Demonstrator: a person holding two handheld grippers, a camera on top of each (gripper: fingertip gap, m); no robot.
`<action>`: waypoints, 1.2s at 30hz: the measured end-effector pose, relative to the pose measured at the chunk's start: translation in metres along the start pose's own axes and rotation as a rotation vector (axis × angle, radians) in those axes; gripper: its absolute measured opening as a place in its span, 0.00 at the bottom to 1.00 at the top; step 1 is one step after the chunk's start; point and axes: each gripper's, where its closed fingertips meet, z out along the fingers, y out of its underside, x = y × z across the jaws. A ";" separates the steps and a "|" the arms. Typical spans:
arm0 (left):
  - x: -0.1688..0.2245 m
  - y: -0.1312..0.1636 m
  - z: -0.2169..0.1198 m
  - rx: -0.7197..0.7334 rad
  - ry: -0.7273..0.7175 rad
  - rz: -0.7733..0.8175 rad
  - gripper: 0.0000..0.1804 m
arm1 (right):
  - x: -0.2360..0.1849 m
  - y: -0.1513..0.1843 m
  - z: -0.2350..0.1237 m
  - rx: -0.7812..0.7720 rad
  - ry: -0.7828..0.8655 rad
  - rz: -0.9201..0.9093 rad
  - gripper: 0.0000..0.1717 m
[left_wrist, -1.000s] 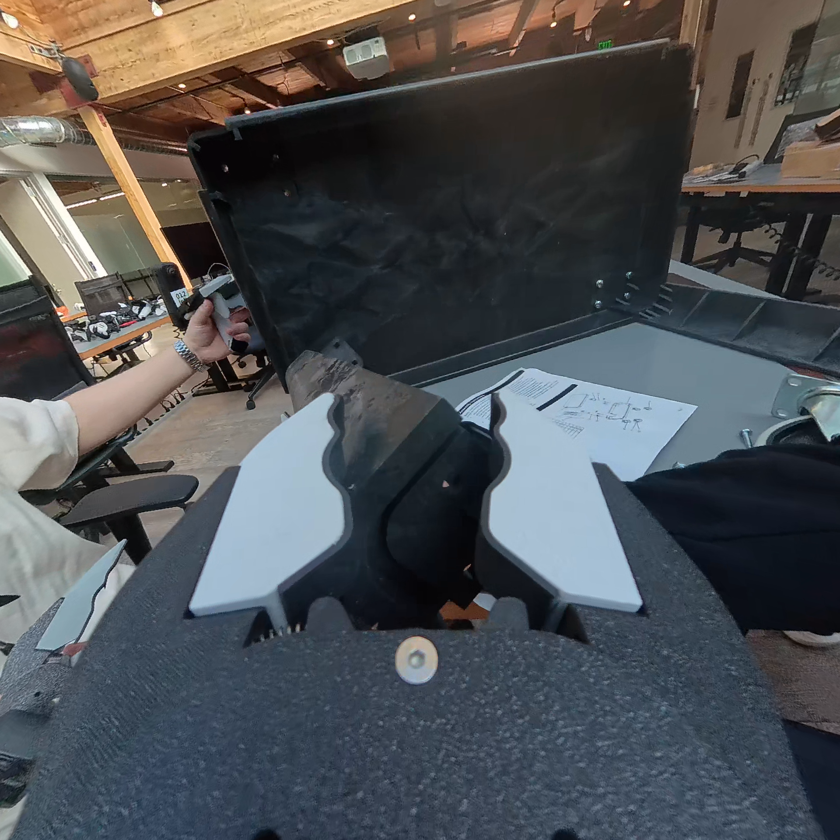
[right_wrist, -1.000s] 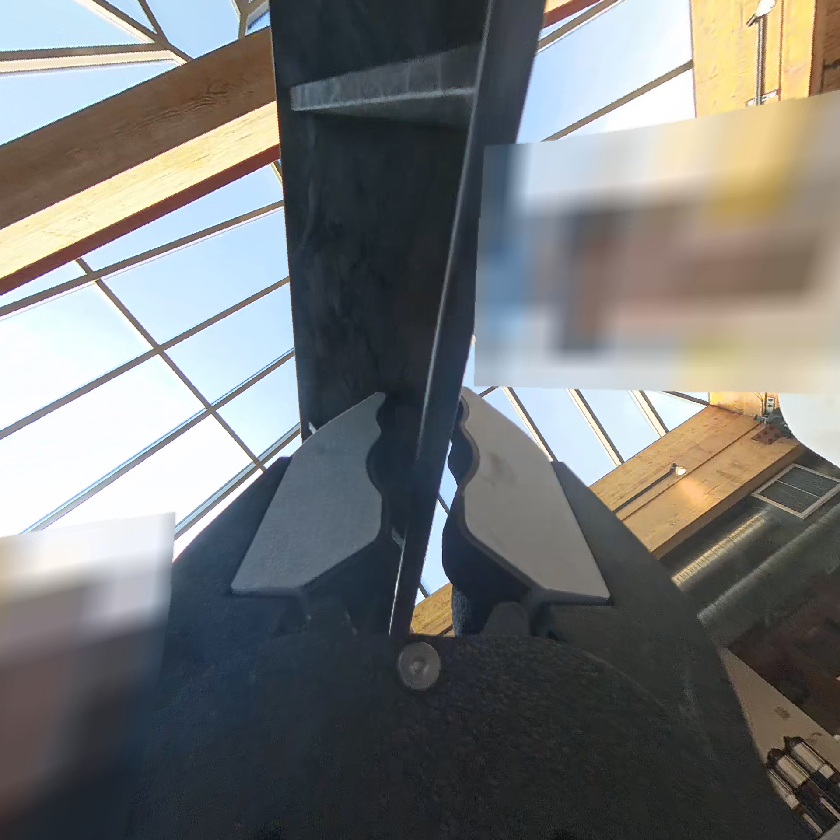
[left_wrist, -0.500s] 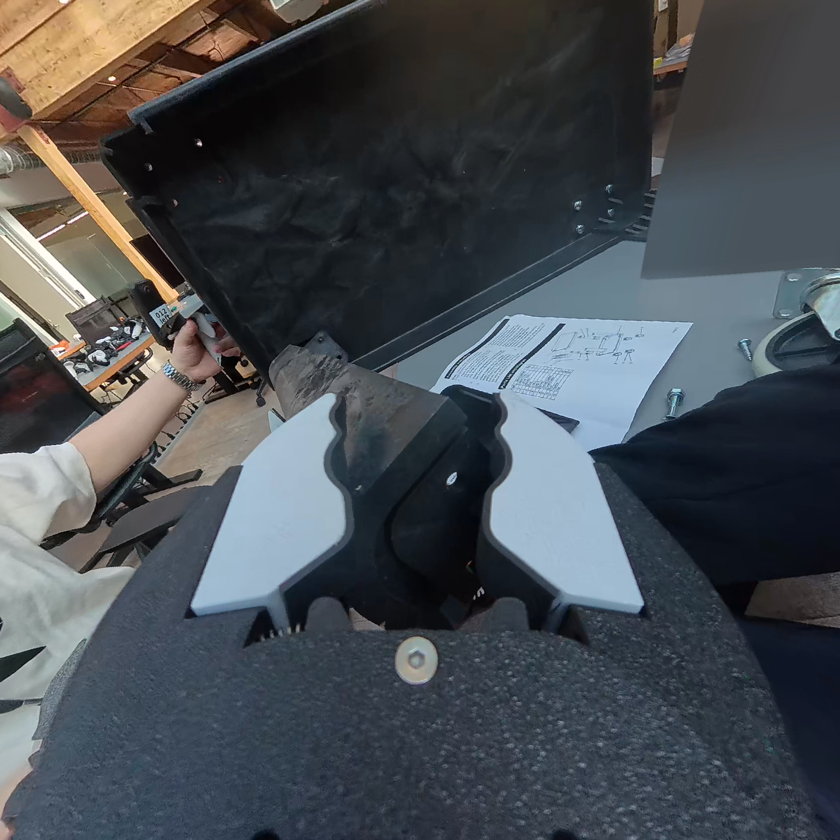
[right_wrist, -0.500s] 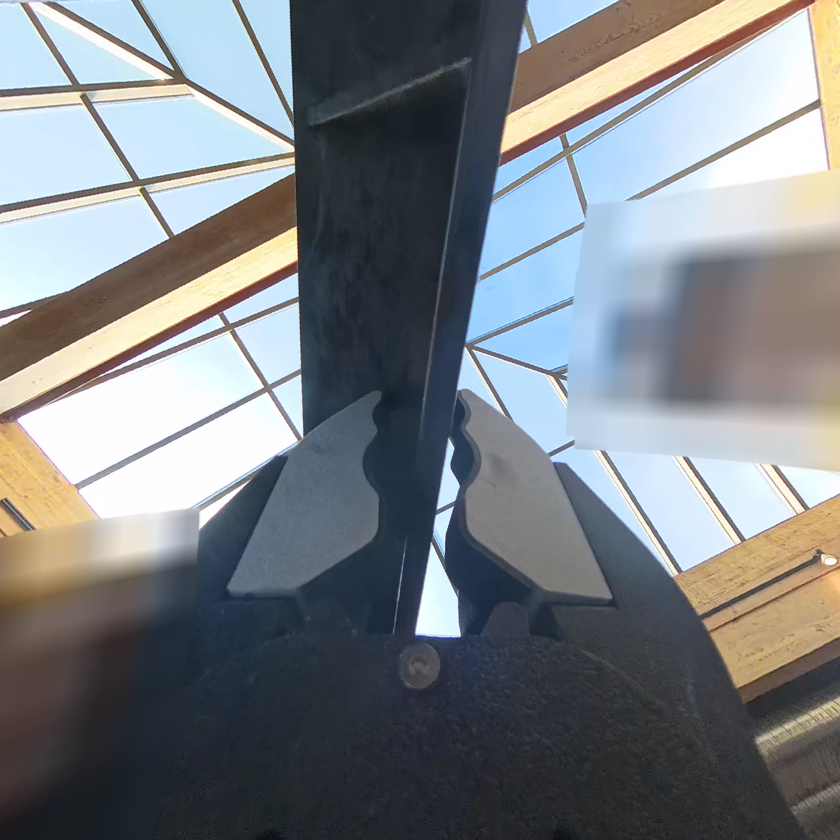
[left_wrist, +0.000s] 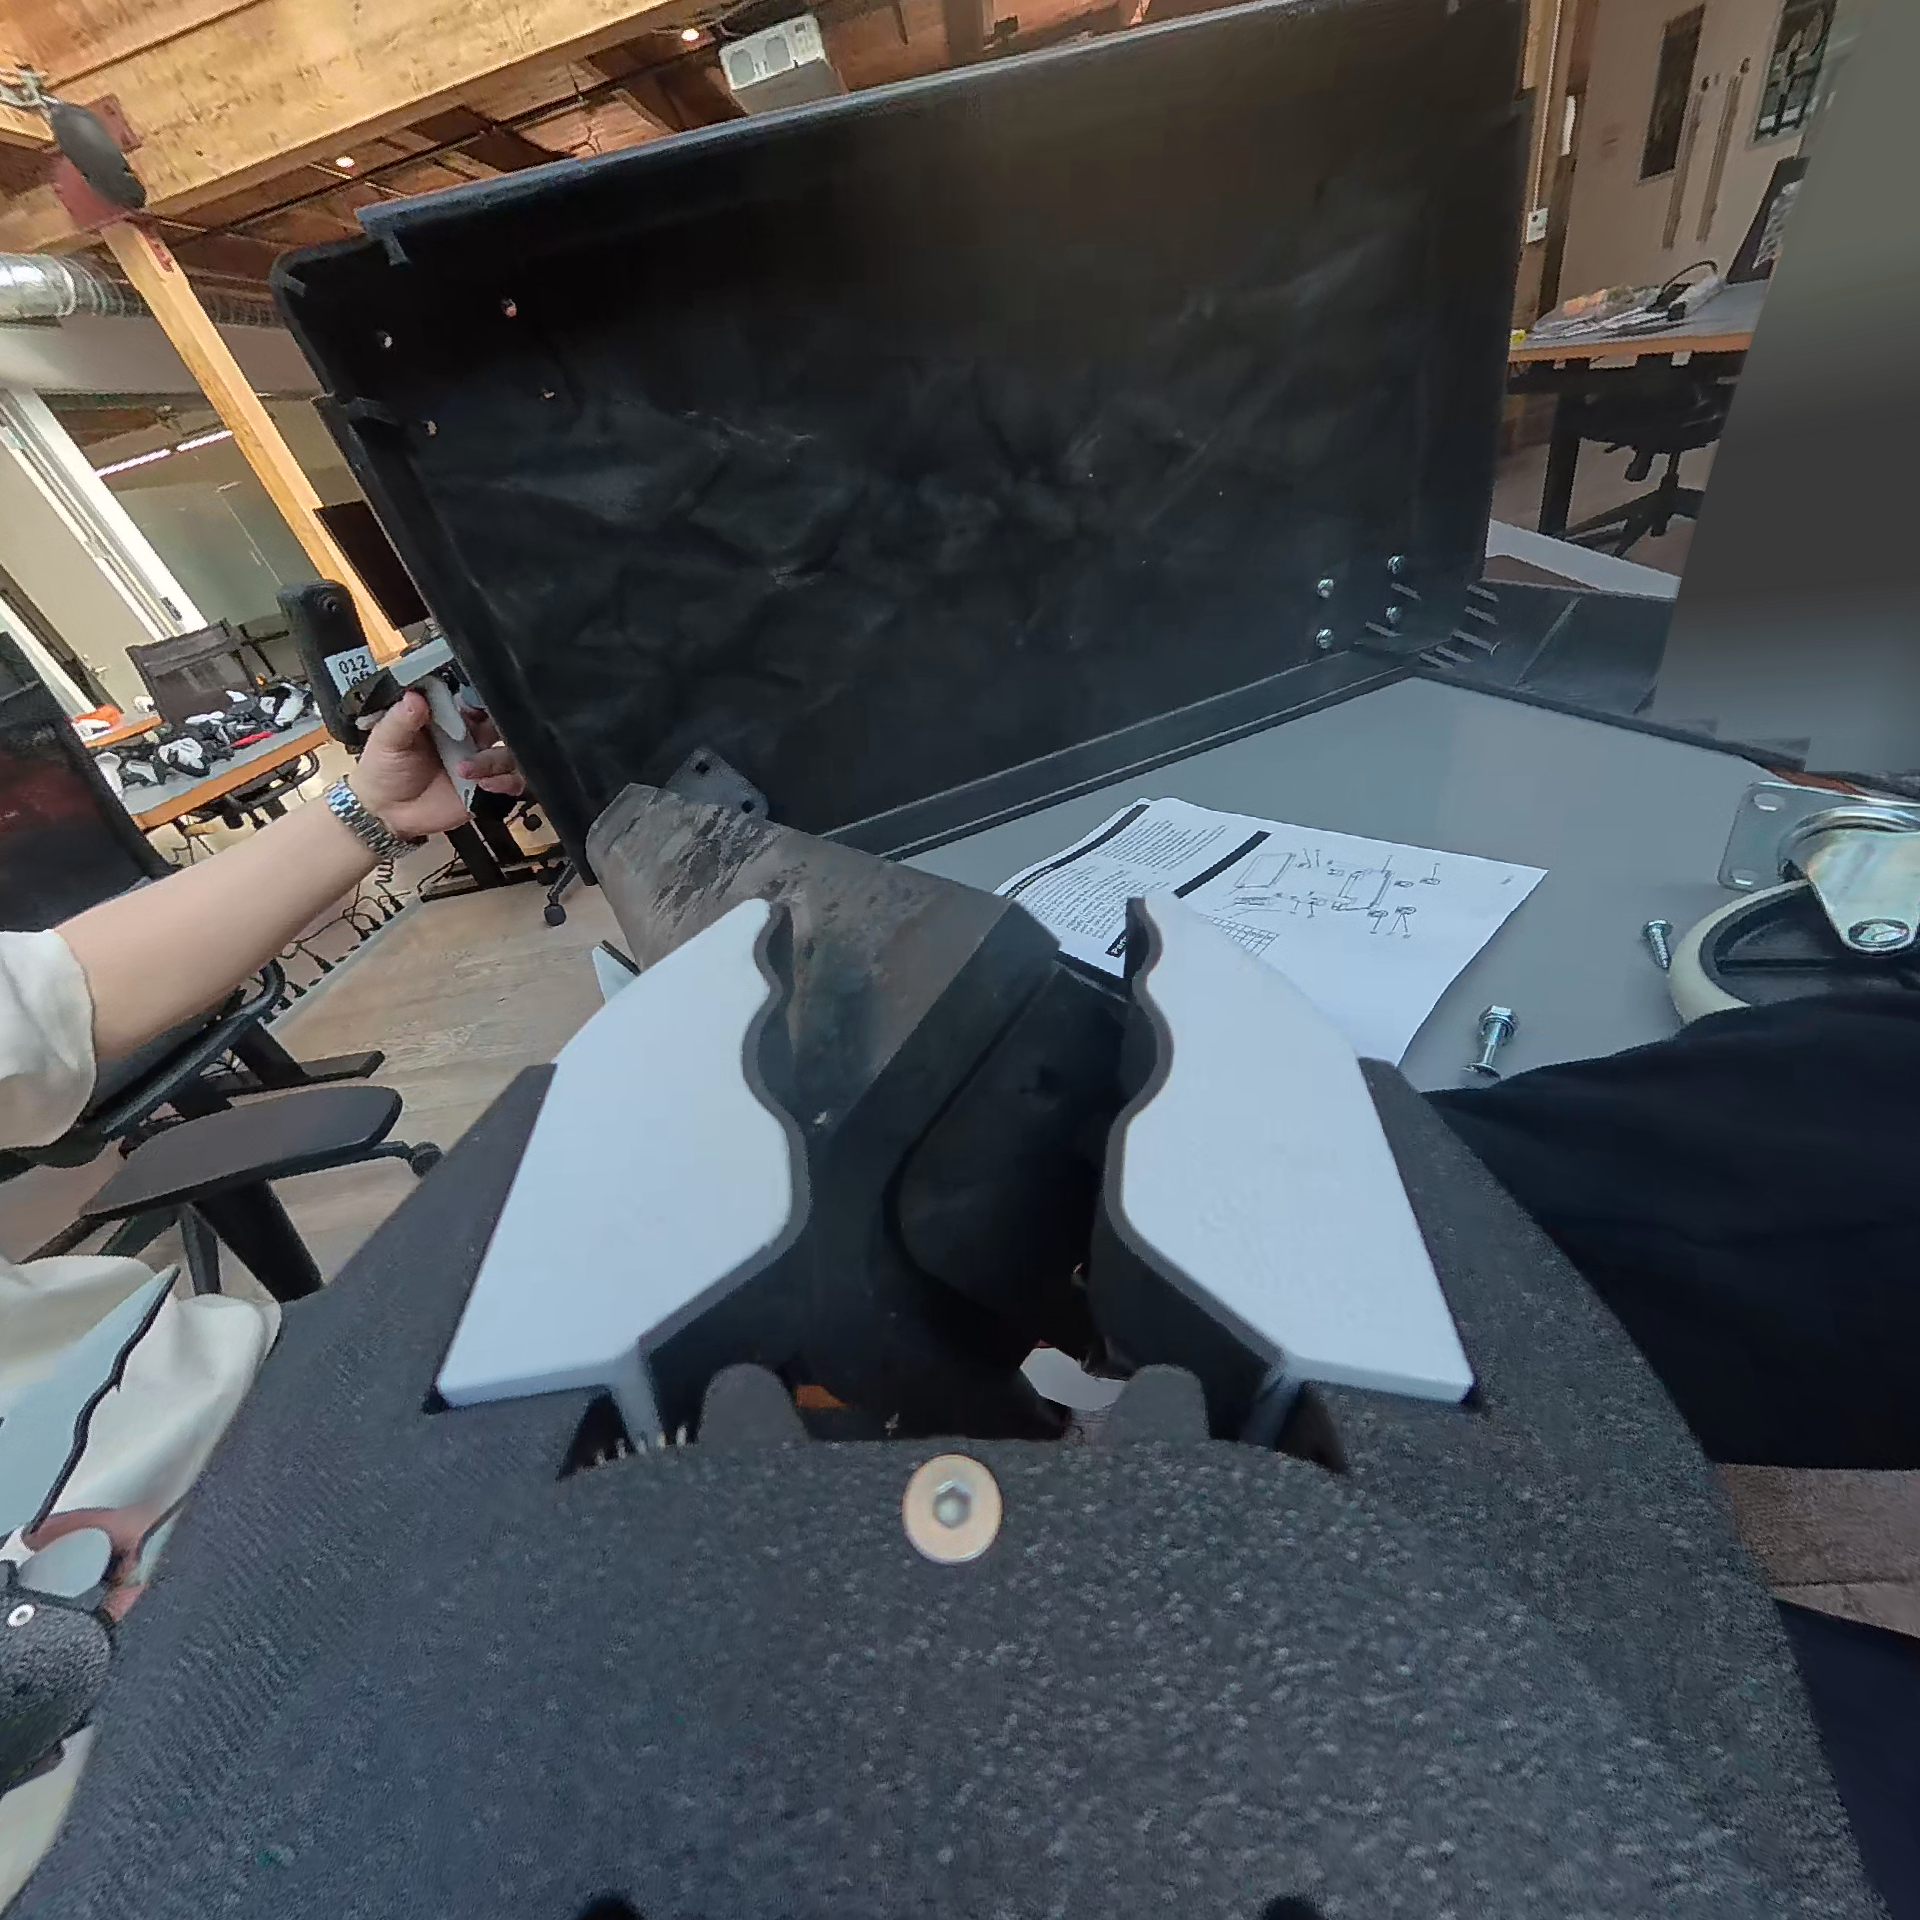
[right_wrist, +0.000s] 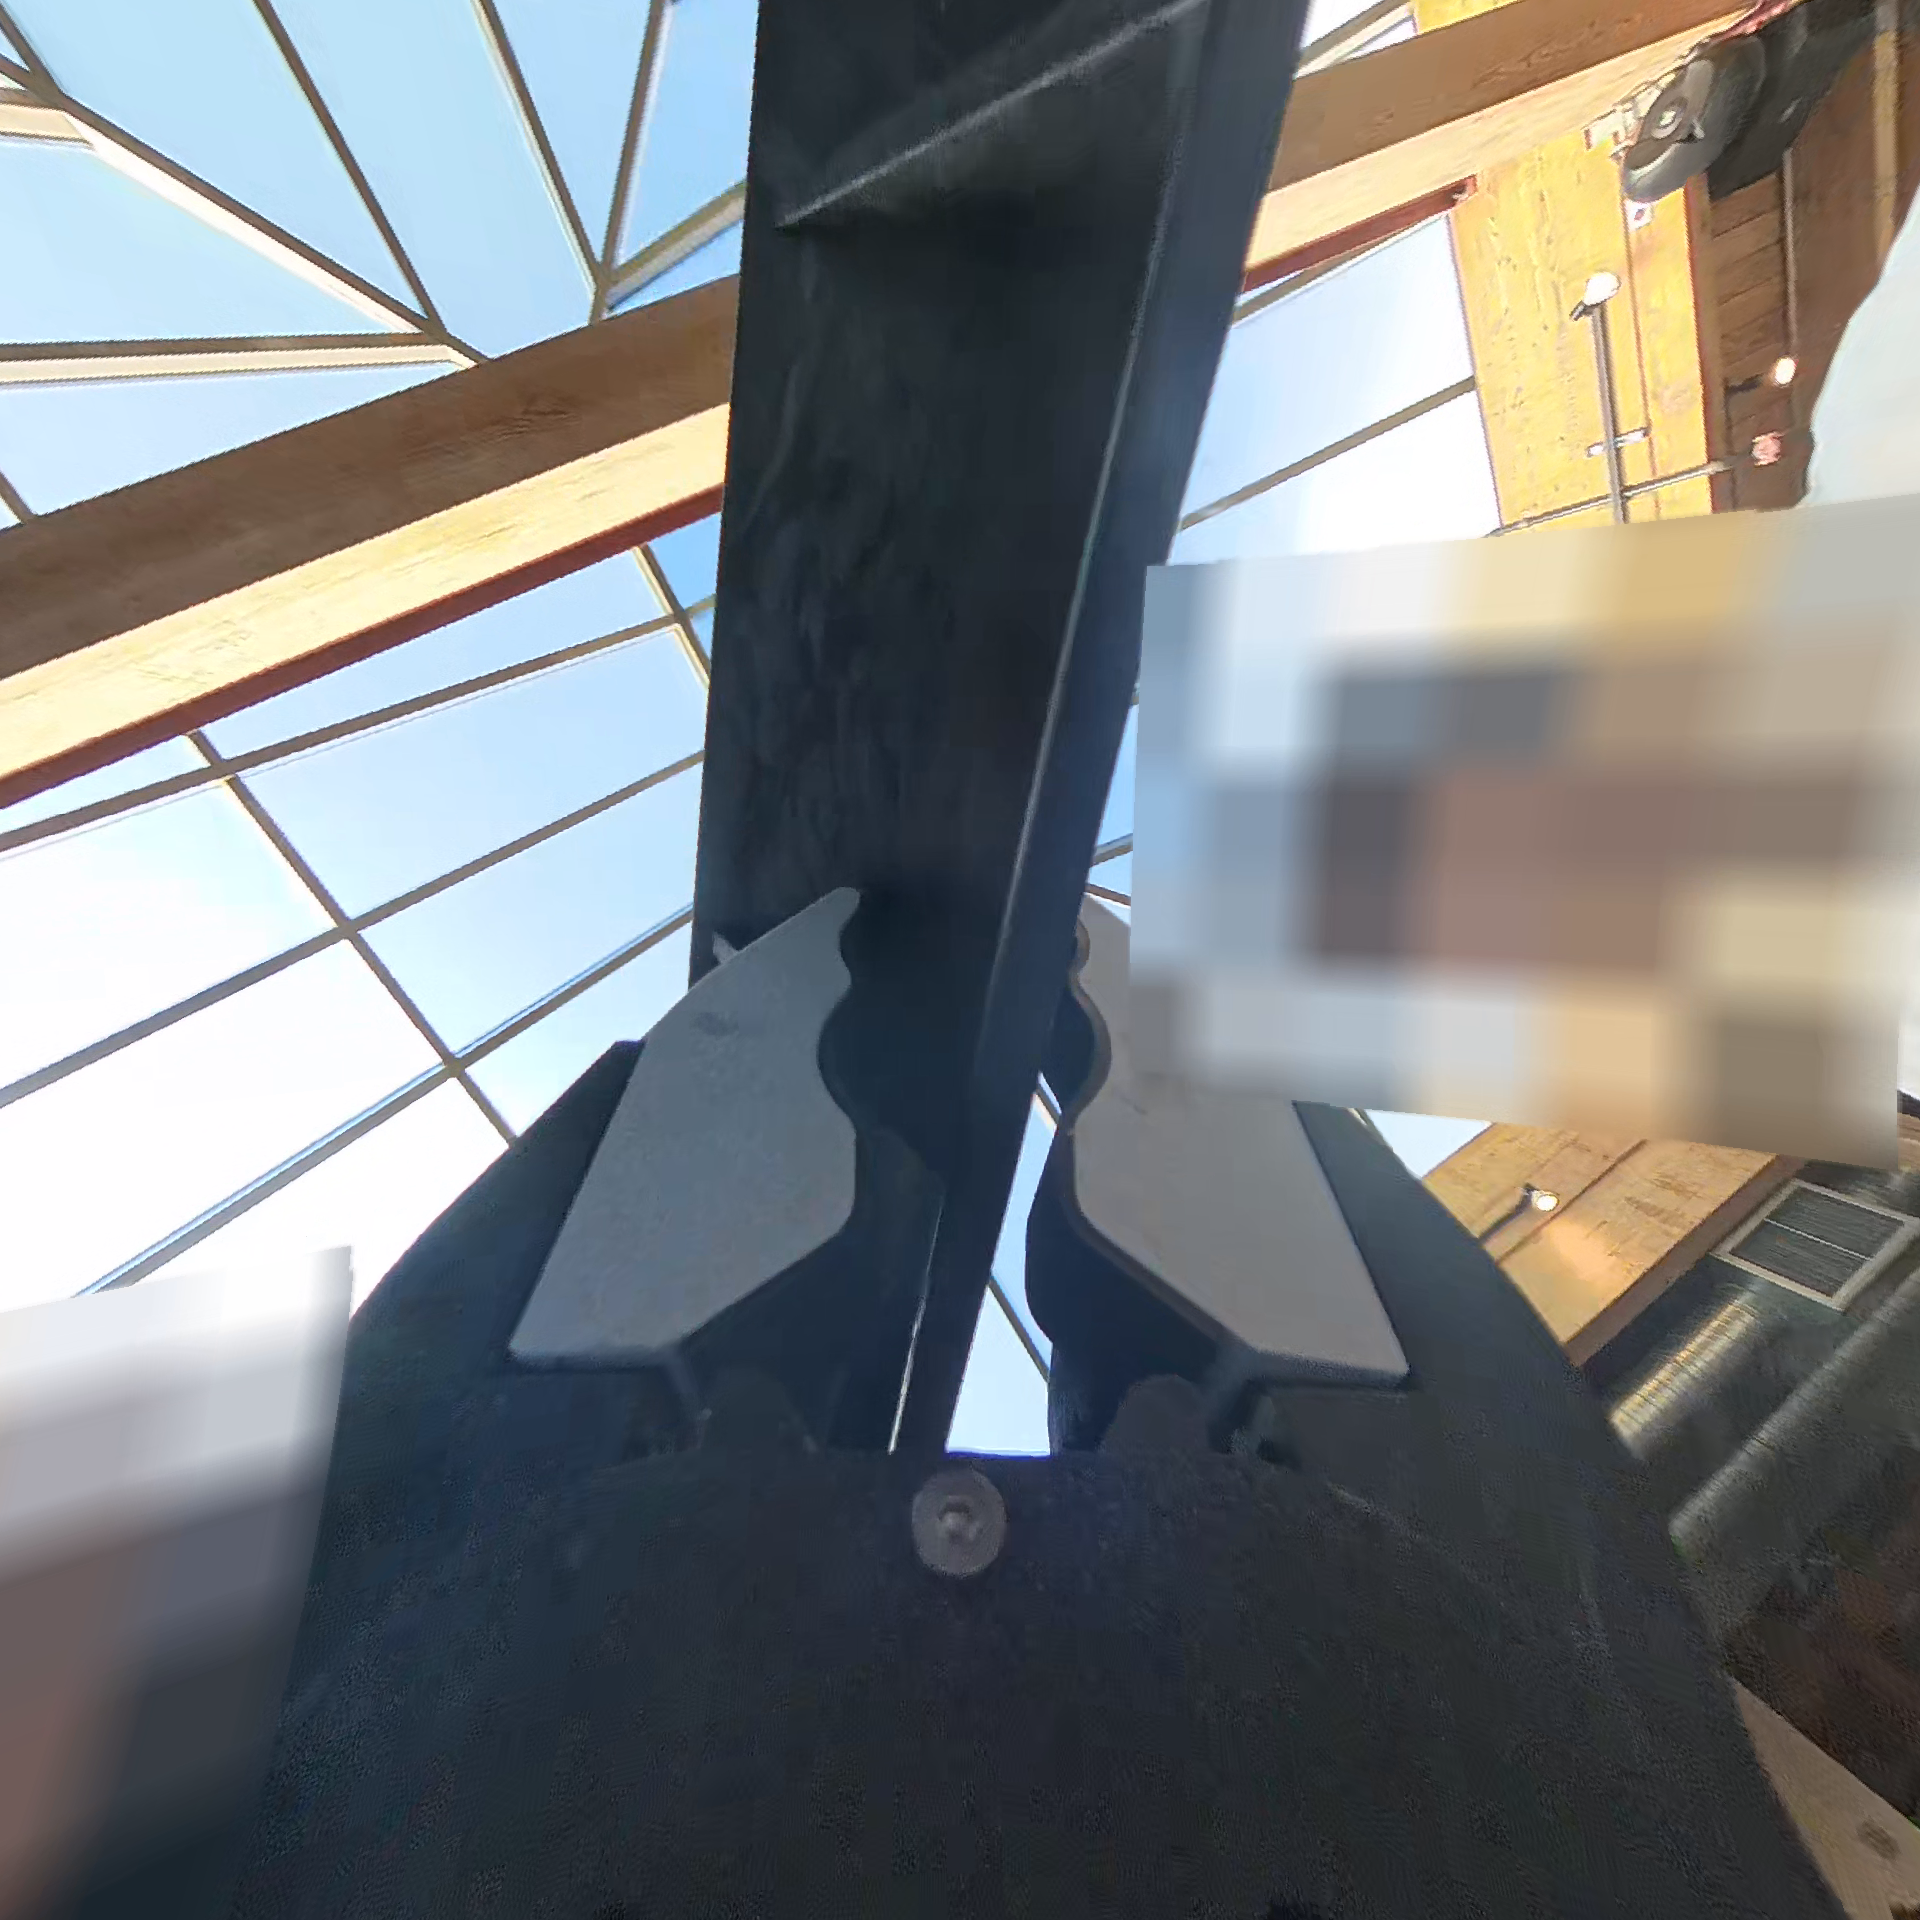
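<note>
– Two tools, one huge black tray (left_wrist: 935, 468). Stands up on its long edge on the grey surface (left_wrist: 1507, 790), leaning back a bit.

– Looks tippy. Could flop down flat with a loose pinch, right onto the small stuff.

– Next biggest?

– Over on the far right, a wheel (left_wrist: 1787, 935) with a shiny metal plate. Then a paper sheet (left_wrist: 1351, 914) with drawings, lying flat just ahead of the left tool (left_wrist: 953, 912).

– And inside that one?

– Clenched on a dark worn block (left_wrist: 831, 914), one pad pressed on each side. Pokes out past the fingertips toward the tray's low corner. Might slip out, being scuffed and slanted.

– Smallest?

– Two little bolts (left_wrist: 1491, 1039), between the paper and the wheel. Could roll off the surface with one bump.

– What about the right tool (right_wrist: 966, 904)?

– Points straight up at the glass roof. Has the tray's thin edge between its fingers. Touches on one side, with a slit of sky on the other. Cannot tell whether squeezed tight or let go. If loose, no help for a tipping tray.

– Hands?

– One hand (left_wrist: 416, 748) with a wrist watch, out by the tray's left edge, wrapped round a tool handle, arm stretched long. Left tool held low, aimed across the surface at the tray.
</note>
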 end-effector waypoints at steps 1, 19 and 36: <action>-0.001 0.001 -0.002 0.006 -0.015 -0.024 0.34 | 0.003 0.001 -0.003 -0.005 0.044 -0.020 0.17; -0.039 0.036 -0.028 0.139 -0.145 -0.569 0.34 | 0.046 -0.001 -0.054 -0.051 0.641 -0.212 0.16; -0.031 0.031 -0.031 0.179 -0.135 -0.549 0.34 | 0.037 0.017 -0.067 -0.166 0.701 -0.301 0.17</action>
